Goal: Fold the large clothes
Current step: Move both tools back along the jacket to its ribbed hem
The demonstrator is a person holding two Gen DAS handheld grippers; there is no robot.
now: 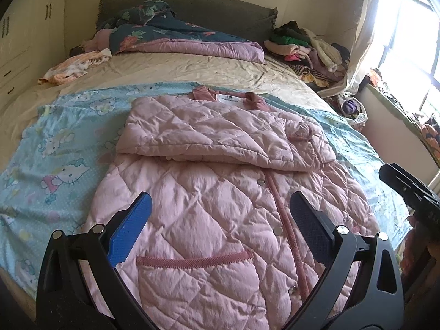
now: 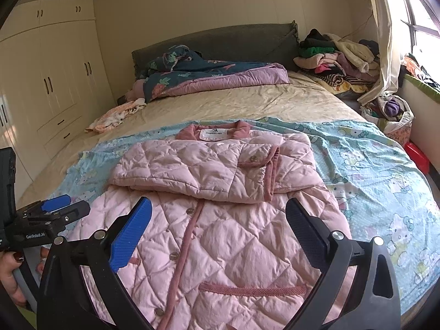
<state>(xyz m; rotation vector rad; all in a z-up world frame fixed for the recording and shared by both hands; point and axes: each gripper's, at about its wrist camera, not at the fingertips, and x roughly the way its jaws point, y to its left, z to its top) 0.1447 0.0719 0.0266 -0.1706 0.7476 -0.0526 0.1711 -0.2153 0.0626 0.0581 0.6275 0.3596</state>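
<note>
A pink quilted jacket [image 1: 220, 192] lies front-up on a light blue Hello Kitty sheet [image 1: 55, 151] on the bed, collar at the far end. Both sleeves are folded across its chest. My left gripper [image 1: 220, 206] is open and empty, hovering above the jacket's lower left part near a pocket. My right gripper [image 2: 220, 211] is open and empty above the lower right part of the jacket [image 2: 220, 220]. The left gripper also shows in the right wrist view [image 2: 63, 206], and the right gripper's body shows in the left wrist view [image 1: 412, 189].
A dark floral quilt [image 2: 206, 74] lies bunched by the grey headboard [image 2: 220, 41]. A pile of clothes [image 2: 338, 57] sits at the far right corner. A small peach garment [image 2: 115, 115] lies at the far left. Wardrobes [image 2: 55, 77] stand left, a window right.
</note>
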